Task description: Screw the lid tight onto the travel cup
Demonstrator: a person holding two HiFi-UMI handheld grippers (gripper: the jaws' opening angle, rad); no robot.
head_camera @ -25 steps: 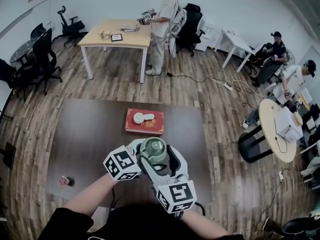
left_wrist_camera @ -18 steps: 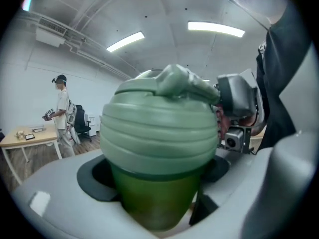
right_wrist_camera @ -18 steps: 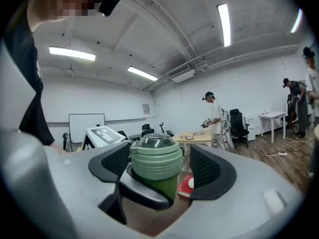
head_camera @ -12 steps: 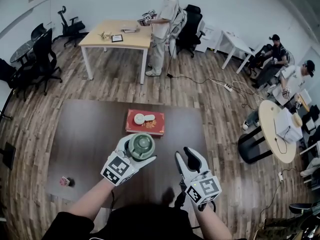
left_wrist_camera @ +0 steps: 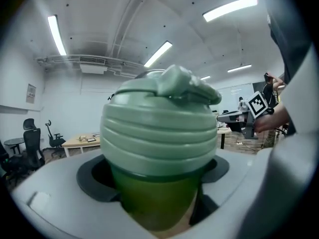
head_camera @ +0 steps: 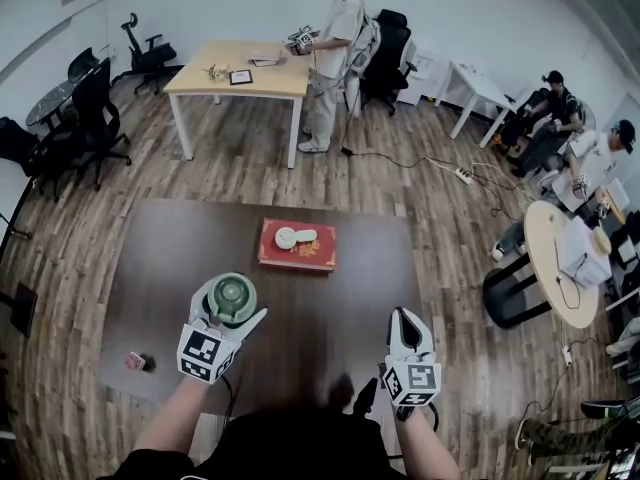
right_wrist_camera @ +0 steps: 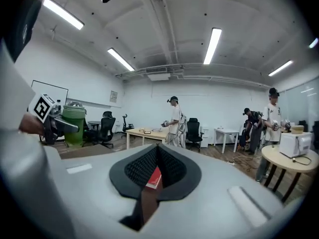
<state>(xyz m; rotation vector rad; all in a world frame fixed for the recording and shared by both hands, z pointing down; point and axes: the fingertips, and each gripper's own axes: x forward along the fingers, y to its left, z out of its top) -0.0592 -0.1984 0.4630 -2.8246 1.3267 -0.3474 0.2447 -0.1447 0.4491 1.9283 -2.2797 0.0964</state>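
Green travel cup point(left_wrist_camera: 158, 203) upright, lid point(left_wrist_camera: 160, 126) on top | left tongs point(head_camera: 230, 304) clamped on it | right tongs point(head_camera: 404, 318) just closed together, empty

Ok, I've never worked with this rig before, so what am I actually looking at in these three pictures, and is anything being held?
There is no robot arm here: a person holds a two-jaw gripper in each hand. The head view comes from a camera on that person's head, looking down on a dark table. The other two pictures come from cameras riding on each gripper, looking along its jaws. The left gripper is clamped on the green travel cup, just below its ribbed lid, which sits on the cup. The right gripper is shut and empty. On the table lie a red box with white items on top, and a small object near the left edge, too small to identify.
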